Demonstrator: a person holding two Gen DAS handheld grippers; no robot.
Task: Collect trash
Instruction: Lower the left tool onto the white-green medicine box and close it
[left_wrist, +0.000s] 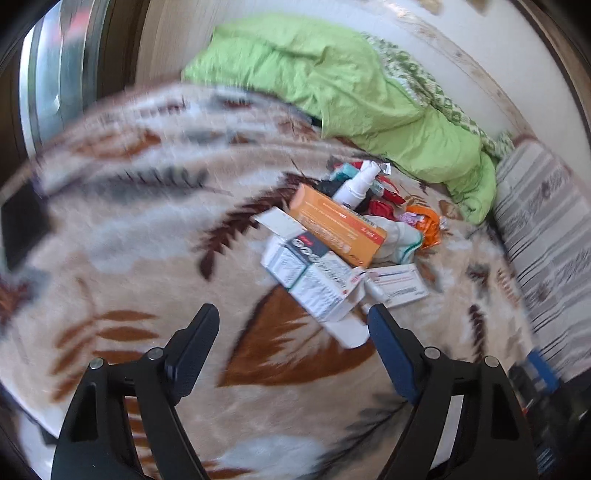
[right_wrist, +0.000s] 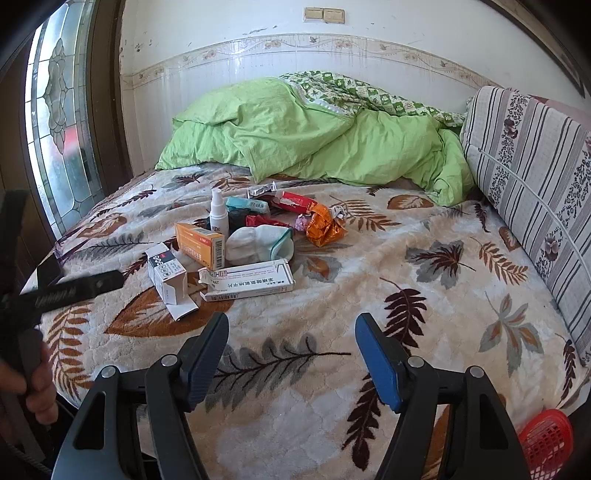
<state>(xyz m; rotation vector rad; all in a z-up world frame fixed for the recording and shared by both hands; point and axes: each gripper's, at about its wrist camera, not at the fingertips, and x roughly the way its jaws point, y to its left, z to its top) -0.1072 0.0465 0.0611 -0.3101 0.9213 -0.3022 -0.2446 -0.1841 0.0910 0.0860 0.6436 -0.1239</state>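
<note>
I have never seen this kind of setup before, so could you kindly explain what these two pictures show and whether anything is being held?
There is no robot here: a person carries a hand-held gripper in each hand, and a wide-angle camera on each looks forward along its two fingers. The blurry picture comes from the left hand-held gripper, the sharp one from the right hand-held gripper. Both stand open with nothing between the fingers.

Below them is a bed with a leaf-patterned blanket. On it lies a pile of rubbish: an orange box, a white spray bottle, a long white box, an opened white box, a crumpled orange wrapper and a white sock. A red basket sits at the lower right corner.
</note>
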